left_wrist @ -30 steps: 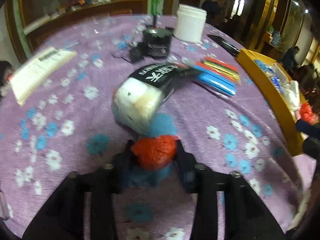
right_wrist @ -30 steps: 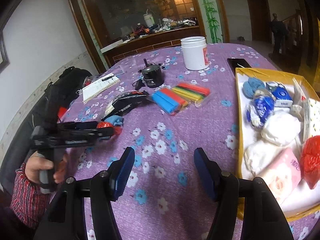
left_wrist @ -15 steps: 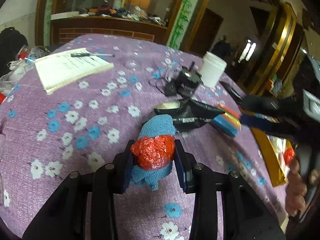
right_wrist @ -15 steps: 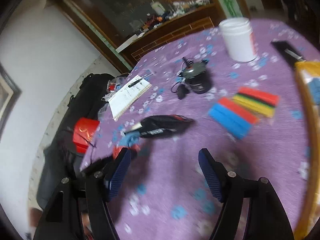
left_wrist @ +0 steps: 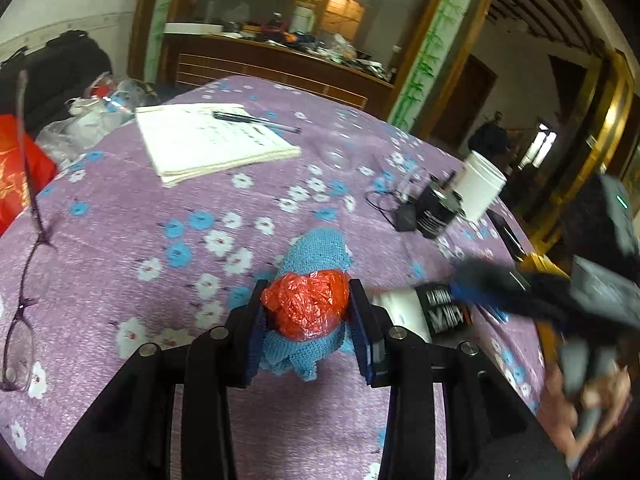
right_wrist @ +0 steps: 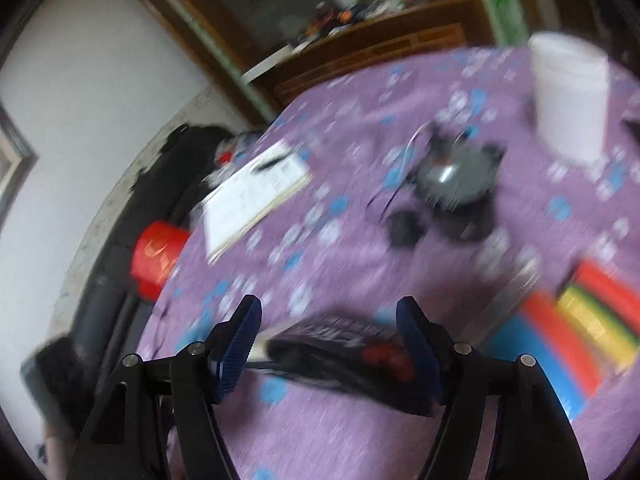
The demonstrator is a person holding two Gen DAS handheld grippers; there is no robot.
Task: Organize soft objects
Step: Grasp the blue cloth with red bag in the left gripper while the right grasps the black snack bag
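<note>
A crumpled red plastic bag (left_wrist: 306, 306) sits clamped between the left tongs (left_wrist: 308, 316) above a blue knitted cloth (left_wrist: 310, 256) on the flowered desk (left_wrist: 160, 240), while the right tongs (right_wrist: 328, 340) gape empty over a black packet (right_wrist: 344, 356).

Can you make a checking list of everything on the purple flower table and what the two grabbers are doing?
Surface: purple flowered tablecloth, covering the table.
Job's things: red crinkly bundle between the left jaws; blue knitted cloth under it; black packet lying flat.
Clutter: notebook with a pen on it, glasses, white tub, black jar, coloured sticks.
Grippers: left gripper shut on the red bundle; right gripper open, jaws wide around the black packet, view blurred.
Cables: thin black wire beside the jar.
Surroundings: wooden sideboard, red bag.
</note>
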